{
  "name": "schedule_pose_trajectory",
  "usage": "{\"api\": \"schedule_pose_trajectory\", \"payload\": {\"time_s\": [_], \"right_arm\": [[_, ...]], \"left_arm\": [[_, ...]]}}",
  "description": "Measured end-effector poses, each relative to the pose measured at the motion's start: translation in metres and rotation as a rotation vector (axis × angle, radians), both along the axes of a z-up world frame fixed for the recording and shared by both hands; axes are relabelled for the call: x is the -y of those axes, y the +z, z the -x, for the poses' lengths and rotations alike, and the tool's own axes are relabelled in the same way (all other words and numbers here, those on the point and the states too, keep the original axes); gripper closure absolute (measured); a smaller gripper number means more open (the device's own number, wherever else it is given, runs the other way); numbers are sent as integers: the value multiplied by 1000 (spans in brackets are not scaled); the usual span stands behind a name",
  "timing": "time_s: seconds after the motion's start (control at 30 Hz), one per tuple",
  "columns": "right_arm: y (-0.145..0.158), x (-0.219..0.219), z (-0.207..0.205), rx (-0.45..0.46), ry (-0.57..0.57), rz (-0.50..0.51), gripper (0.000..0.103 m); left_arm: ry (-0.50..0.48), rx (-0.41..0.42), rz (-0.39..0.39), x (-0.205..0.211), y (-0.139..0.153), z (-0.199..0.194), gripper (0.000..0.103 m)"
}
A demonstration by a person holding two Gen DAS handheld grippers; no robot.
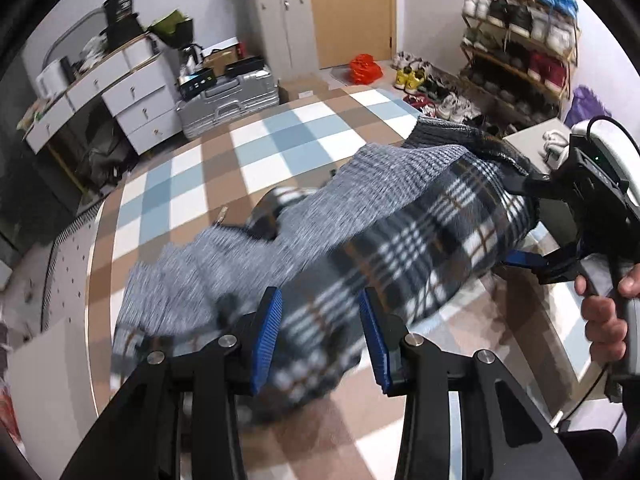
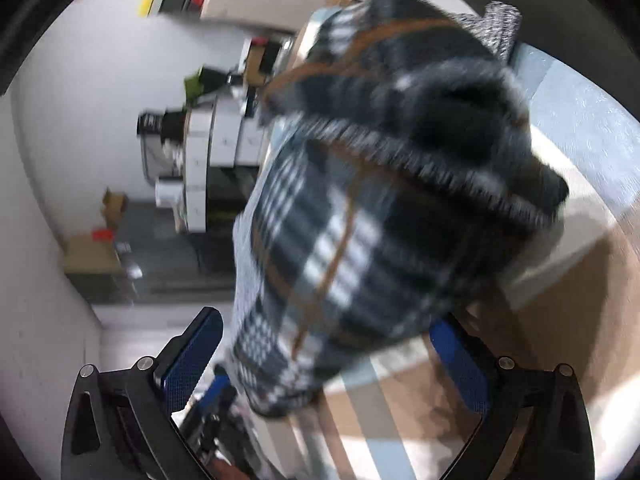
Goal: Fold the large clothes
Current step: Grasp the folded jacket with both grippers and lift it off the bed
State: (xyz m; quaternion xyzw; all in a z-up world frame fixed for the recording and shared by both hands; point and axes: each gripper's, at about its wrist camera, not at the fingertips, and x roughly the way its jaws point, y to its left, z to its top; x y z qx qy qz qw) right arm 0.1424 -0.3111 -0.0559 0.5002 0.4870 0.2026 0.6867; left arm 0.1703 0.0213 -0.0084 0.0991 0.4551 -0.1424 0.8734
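Observation:
A dark plaid garment (image 1: 400,216) with a grey knit inner side hangs in the air over the checked table (image 1: 280,136), stretched between both grippers and blurred by motion. My left gripper (image 1: 320,338) is shut on a bunched end of it, its blue pads pressing the cloth from both sides. My right gripper (image 1: 506,220) is rolled on its side, with one finger above and one below the far end. In the right wrist view the garment (image 2: 360,200) fills the space ahead of that gripper (image 2: 326,322). Its jaws stand wide and both pad faces are bare.
A hand (image 1: 604,320) holds the right gripper's handle. Beyond the table stand a silver suitcase (image 1: 228,104), white drawers (image 1: 136,96), a grey cabinet (image 1: 280,28) and a shoe rack (image 1: 520,40). Shoes and an orange bag (image 1: 364,68) lie on the floor.

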Motion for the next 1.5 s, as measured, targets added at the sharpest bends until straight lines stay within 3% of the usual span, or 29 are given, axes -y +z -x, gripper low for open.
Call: {"api": "schedule_pose_trajectory", "payload": {"time_s": [0.07,0.2,0.27,0.33,0.4,0.53,0.7,0.97,1.1,1.17,1.2,1.37,1.43,1.5], "right_arm": [[-7,-3,-7,-21,-22,46,0],[3,-10,-15,71,-115,148,1],[8,-16,-20,138,-135,240,9],[11,-21,-22,188,-140,304,34],[20,-24,-22,262,-131,338,50],[46,-37,-12,409,-63,447,65],[70,-43,22,499,-32,507,70],[93,-22,105,538,-27,627,70],[131,-32,153,724,24,834,70],[153,-51,168,803,103,933,70],[160,-60,172,821,134,968,70],[182,-113,176,879,328,1176,70],[178,-132,174,875,393,1247,71],[169,-157,178,894,447,1351,71]], "left_arm": [[7,-12,-6,8,-6,-18,68],[58,-104,-2,8,-31,-38,67],[81,-122,35,2,-36,-45,66],[78,-158,44,-2,-42,-51,66],[59,-182,40,0,-46,-52,66],[29,-234,43,-2,-46,-57,66],[-52,-257,26,13,-44,-36,66],[-264,-281,27,58,-35,29,69],[-391,-277,88,97,-30,61,69],[-454,-259,140,110,-25,74,71],[-466,-262,201,109,-22,78,71],[-385,-258,462,33,-5,95,72],[-340,-240,528,-9,6,109,72],[-264,-195,512,-46,15,128,72]]}}
